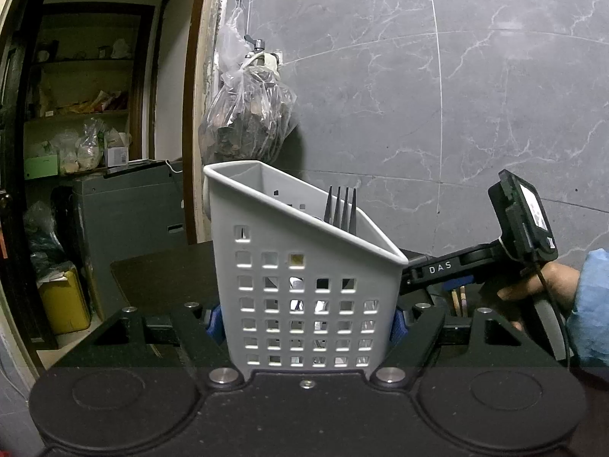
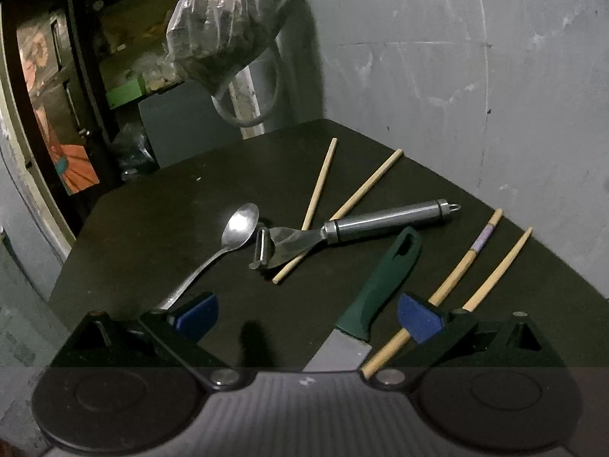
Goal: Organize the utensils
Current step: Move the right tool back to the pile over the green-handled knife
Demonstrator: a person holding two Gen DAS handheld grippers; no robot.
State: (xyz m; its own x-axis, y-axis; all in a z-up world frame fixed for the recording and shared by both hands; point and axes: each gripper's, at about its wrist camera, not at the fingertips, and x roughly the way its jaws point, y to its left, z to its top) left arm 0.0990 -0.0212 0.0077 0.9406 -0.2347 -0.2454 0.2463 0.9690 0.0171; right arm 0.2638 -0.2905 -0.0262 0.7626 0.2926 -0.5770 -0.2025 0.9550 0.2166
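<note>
Left wrist view: left gripper point(image 1: 304, 321) pinches the white utensil caddy point(image 1: 300, 285); a fork point(image 1: 342, 209) stands inside.
Right wrist view: right gripper point(image 2: 308, 320) spread above the dark table point(image 2: 152, 228), over the green-handled knife point(image 2: 380, 285); spoon point(image 2: 228, 243), peeler point(image 2: 342, 232), chopsticks point(image 2: 483, 266) lie loose.

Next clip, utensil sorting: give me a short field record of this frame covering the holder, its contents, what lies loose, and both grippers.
holder: white perforated caddy, upright on the dark table
contents: fork, tines up; other items inside unclear
left gripper: shut on the caddy's sides
right gripper: open, low over the table, holding nothing
loose: spoon, peeler, green-handled knife, four chopsticks
overlap: peeler lies across two chopsticks
</note>
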